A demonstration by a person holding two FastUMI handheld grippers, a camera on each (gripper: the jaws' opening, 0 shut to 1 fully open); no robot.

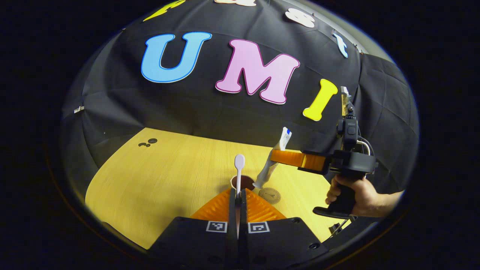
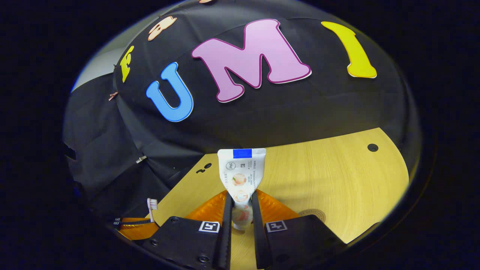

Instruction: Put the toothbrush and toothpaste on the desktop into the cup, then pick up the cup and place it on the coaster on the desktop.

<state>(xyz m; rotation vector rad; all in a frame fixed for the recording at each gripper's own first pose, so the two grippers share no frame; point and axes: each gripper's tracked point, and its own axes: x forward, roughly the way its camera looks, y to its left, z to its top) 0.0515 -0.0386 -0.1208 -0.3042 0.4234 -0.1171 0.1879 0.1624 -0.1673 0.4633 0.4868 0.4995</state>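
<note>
Two tools are loaded at once, so we can feed both items to the cup without a second trip. In the left gripper view, our left gripper [image 1: 237,197] pinches the toothbrush [image 1: 239,165] upright, its far end rising just above the cup [image 1: 243,182], which stands on the desktop [image 1: 157,180] right beyond the fingers. Just right of the cup lies the coaster [image 1: 270,195]; above it the right gripper [image 1: 279,156] carries the toothpaste [image 1: 273,160] tilted, cap down near the rim.

In the right gripper view, that gripper [image 2: 240,210] clamps the toothpaste [image 2: 241,176] near its cap, crimped end up. The toothbrush [image 2: 152,208] shows low on the left, the coaster [image 2: 314,214] near right.
</note>
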